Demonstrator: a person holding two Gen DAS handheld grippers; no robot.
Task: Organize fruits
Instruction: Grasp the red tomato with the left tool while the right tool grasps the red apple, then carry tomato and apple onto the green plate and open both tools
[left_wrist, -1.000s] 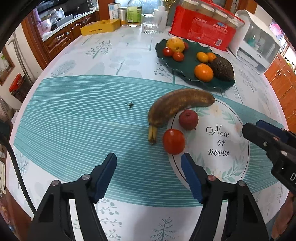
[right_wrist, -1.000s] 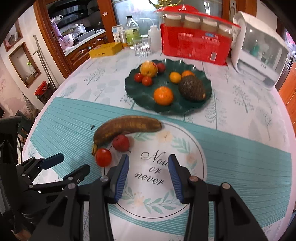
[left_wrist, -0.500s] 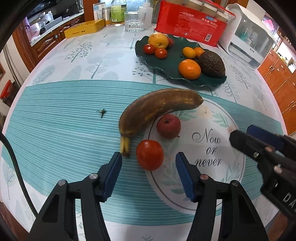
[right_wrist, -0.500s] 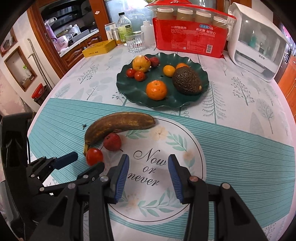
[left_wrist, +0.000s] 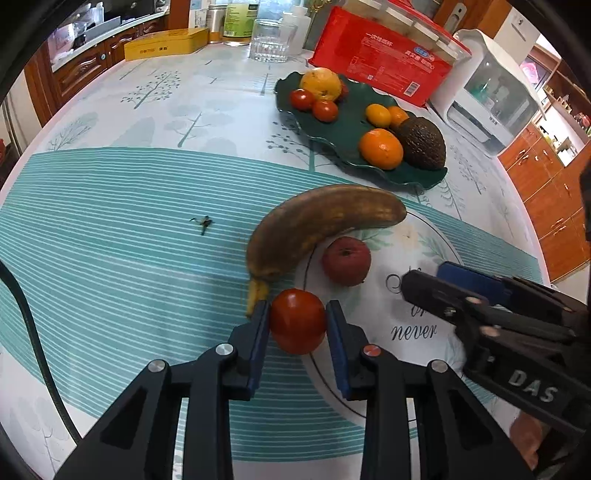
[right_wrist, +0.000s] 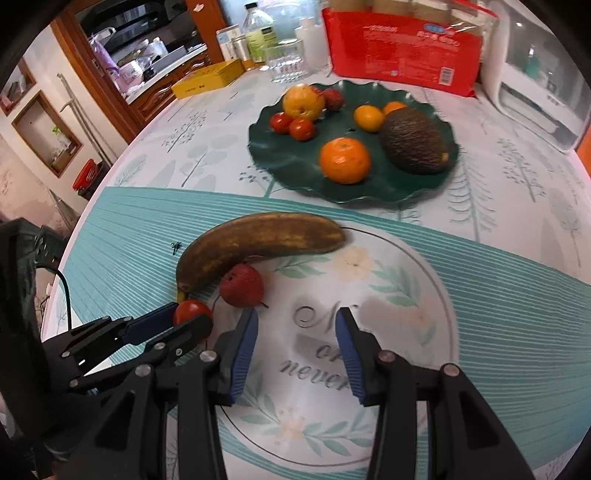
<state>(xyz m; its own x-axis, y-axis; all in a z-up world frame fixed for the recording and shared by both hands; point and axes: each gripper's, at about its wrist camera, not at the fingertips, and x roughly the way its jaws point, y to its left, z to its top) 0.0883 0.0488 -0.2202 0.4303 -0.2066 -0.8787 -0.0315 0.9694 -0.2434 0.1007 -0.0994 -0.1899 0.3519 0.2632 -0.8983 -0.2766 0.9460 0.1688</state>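
My left gripper (left_wrist: 297, 321) is shut on a red tomato (left_wrist: 297, 320) that rests on the tablecloth; it also shows in the right wrist view (right_wrist: 191, 312). Just beyond lie a brown overripe banana (left_wrist: 321, 221) and a small red apple (left_wrist: 346, 261). The dark green plate (left_wrist: 334, 142) farther back holds tomatoes, oranges, a yellow fruit and an avocado (left_wrist: 423, 142). My right gripper (right_wrist: 295, 332) is open and empty over the "Now or never" print, right of the apple (right_wrist: 242, 285).
A red package (left_wrist: 384, 66), a white appliance (left_wrist: 491, 99), a glass (left_wrist: 269, 40), bottles and a yellow box (left_wrist: 166, 43) stand along the table's far edge. A small dark speck (left_wrist: 202, 223) lies left of the banana.
My left gripper moved forward and closed its fingers on the tomato. My right gripper moved a little forward toward the apple and stayed open.
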